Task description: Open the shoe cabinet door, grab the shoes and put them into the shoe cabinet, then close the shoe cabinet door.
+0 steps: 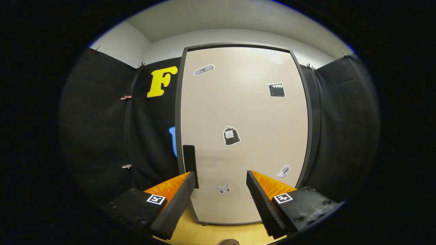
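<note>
The shoe cabinet (245, 112) stands straight ahead, its pale beige door shut inside a dark grey frame and dotted with several small stickers. A black vertical handle (190, 163) sits on the door's left edge, low down. My gripper (220, 177) is open, its two fingers spread wide in front of the lower door with nothing between them. The left fingertip (189, 178) is level with the bottom of the handle and looks very close to it; whether it touches I cannot tell. A small brown rounded thing (229, 242) peeks in on the floor below the fingers.
Black cloth walls close in on both sides of the cabinet, held by small clips. The light wooden floor (221, 233) runs from under the fingers to the cabinet's foot. A white wall and ceiling show above the cloth.
</note>
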{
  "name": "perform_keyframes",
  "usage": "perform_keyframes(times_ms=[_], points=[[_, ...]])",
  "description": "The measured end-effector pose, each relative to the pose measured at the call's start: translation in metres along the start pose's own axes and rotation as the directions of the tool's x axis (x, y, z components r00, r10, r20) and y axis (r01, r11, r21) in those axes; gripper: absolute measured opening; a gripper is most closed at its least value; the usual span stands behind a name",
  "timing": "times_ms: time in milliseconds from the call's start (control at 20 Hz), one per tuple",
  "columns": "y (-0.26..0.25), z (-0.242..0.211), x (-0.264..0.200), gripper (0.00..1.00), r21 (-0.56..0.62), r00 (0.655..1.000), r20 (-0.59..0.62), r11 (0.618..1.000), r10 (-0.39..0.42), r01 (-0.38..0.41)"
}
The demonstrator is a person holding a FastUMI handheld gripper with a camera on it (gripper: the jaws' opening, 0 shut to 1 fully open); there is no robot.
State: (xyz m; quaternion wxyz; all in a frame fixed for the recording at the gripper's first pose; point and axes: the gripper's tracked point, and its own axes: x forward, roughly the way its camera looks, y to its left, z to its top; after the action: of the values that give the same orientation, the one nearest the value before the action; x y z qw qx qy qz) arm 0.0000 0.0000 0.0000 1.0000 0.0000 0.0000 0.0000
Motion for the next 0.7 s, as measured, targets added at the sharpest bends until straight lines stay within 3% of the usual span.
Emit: perform_keyframes(times_ms=[700], points=[[0.0054,0.0006,0.0084,0.99,0.005,1.000,-0.006,1.000,0.011,-0.011]])
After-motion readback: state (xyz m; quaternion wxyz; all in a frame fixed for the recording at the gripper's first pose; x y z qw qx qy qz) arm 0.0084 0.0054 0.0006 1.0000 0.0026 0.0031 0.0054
